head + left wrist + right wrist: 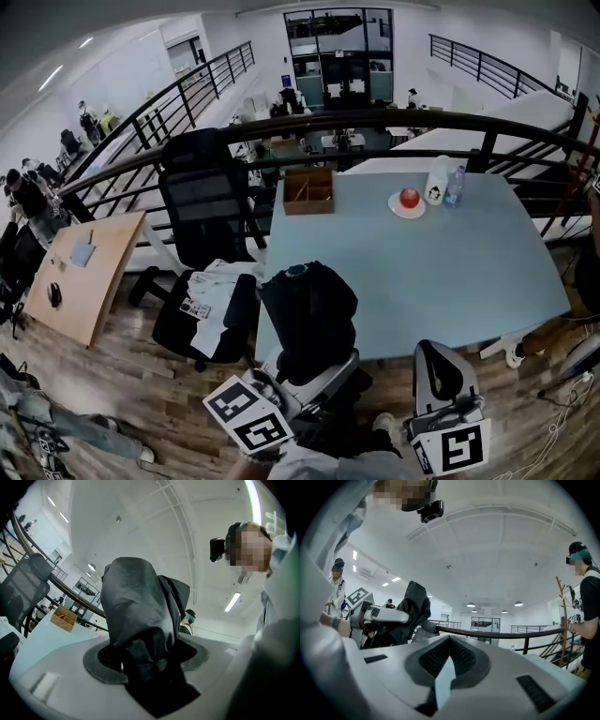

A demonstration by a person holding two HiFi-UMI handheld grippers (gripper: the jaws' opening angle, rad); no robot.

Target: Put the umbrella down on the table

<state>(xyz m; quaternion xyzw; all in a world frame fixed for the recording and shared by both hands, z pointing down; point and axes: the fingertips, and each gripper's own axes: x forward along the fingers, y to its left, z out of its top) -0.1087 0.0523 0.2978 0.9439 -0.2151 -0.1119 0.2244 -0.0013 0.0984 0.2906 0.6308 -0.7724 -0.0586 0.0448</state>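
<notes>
A black folded umbrella (309, 314) stands upright over the near left edge of the pale blue table (450, 272). My left gripper (314, 372) is shut on its lower part. In the left gripper view the dark fabric (140, 620) bulges up out of the left gripper (145, 656), with the jaws pressed against it. The right gripper (441, 361) is held just to the right, at the table's near edge, apart from the umbrella. In the right gripper view the right gripper (449, 646) has its pads meeting at the tips with nothing between them, and the umbrella (410, 609) shows to the left.
At the table's far side stand a wooden box (308, 190), a plate with a red apple (409, 199) and two bottles (439, 180). A black office chair (202, 202) with clothes on it stands left of the table. A black railing (375, 117) runs behind. A person (586, 606) stands at right.
</notes>
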